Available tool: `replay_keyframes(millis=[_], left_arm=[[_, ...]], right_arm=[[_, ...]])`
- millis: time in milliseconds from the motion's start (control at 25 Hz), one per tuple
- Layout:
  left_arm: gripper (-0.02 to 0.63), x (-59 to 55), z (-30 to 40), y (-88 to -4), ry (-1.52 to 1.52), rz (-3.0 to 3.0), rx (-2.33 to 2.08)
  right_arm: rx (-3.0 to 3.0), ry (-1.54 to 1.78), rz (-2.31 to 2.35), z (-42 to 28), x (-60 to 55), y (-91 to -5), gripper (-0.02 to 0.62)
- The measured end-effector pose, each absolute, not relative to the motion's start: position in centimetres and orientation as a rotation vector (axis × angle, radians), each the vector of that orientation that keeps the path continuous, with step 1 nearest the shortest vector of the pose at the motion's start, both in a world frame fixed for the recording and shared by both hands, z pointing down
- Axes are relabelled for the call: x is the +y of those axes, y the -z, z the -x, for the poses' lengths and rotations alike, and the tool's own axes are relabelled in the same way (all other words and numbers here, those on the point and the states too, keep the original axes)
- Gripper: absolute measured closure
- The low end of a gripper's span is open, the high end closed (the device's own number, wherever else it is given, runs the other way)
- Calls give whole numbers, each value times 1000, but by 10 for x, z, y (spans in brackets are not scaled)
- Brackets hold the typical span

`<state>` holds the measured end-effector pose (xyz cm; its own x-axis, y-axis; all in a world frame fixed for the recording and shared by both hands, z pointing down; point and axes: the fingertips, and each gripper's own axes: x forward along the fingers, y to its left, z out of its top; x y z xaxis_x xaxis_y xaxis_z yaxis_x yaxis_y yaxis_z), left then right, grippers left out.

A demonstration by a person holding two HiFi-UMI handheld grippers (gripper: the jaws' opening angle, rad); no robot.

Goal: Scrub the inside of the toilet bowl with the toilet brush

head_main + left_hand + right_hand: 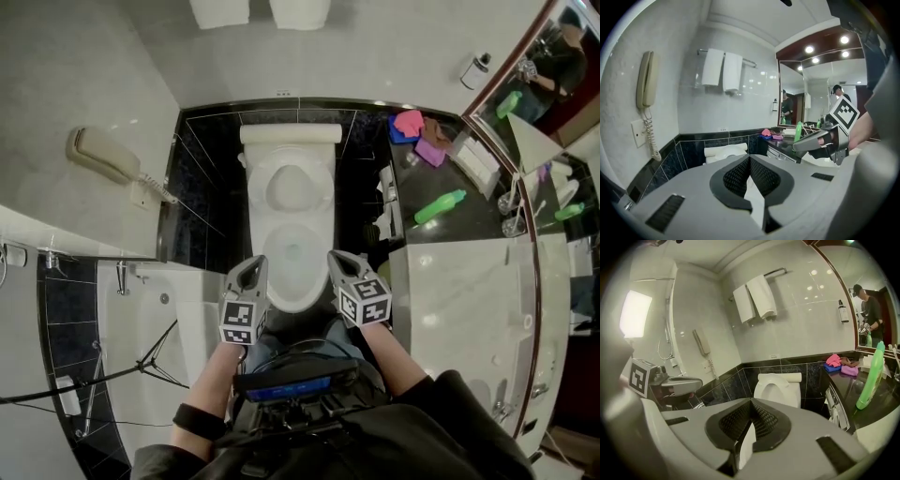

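Note:
The white toilet stands against the black tiled wall with its lid raised and the bowl open. It also shows ahead in the left gripper view and the right gripper view. My left gripper and right gripper hang side by side over the bowl's near rim. Both are shut, with nothing between the jaws. Each gripper appears in the other's view: the right gripper, the left gripper. I cannot make out a toilet brush in any view.
A dark counter to the right of the toilet holds a green bottle and pink and purple cloths. A wall phone hangs on the left. A bathtub rim and a black stand are at lower left.

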<state>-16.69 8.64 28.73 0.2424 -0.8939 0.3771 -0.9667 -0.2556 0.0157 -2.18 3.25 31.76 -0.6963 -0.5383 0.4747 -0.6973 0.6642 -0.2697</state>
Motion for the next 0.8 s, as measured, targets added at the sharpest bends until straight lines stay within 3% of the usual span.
replay_keyframes(millis=[800], left_arm=[[604, 88, 171, -287, -403, -2236, -1764]], right_arm=[[-2505, -568, -1008, 0, 32, -315, 589]])
